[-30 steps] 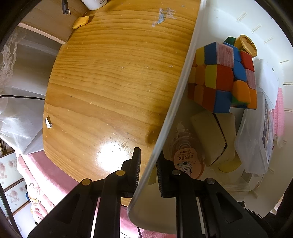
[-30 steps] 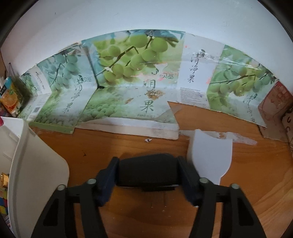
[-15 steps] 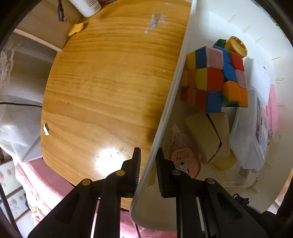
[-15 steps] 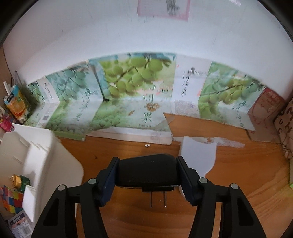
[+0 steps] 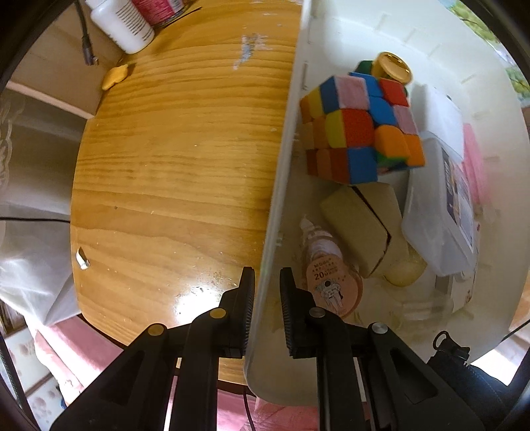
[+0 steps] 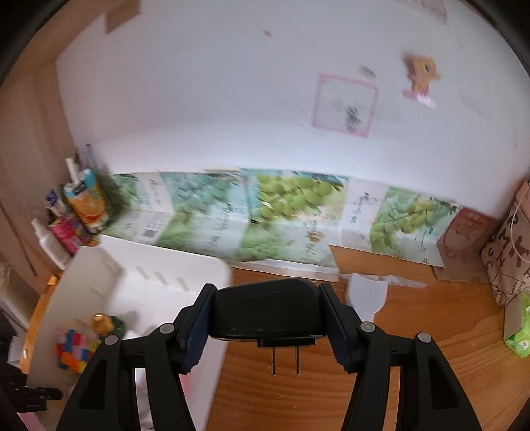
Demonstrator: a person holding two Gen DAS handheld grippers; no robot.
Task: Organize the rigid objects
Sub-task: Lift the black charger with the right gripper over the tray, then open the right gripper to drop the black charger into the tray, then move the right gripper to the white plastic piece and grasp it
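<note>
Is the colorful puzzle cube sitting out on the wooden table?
No, the puzzle cube lies inside the white bin, next to a clear plastic box, not on the table.

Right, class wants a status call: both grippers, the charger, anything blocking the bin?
Left gripper clamped on white bin wall, jaws just closing. Right gripper holds black plug adapter, prongs down, above the table. Bin crowded: puzzle cube, clear box.

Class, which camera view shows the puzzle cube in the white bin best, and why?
The left wrist view: the puzzle cube sits close, sharp, several coloured faces visible, inside the white bin. The right wrist view shows the cube only small and blurred at the lower left.
</note>
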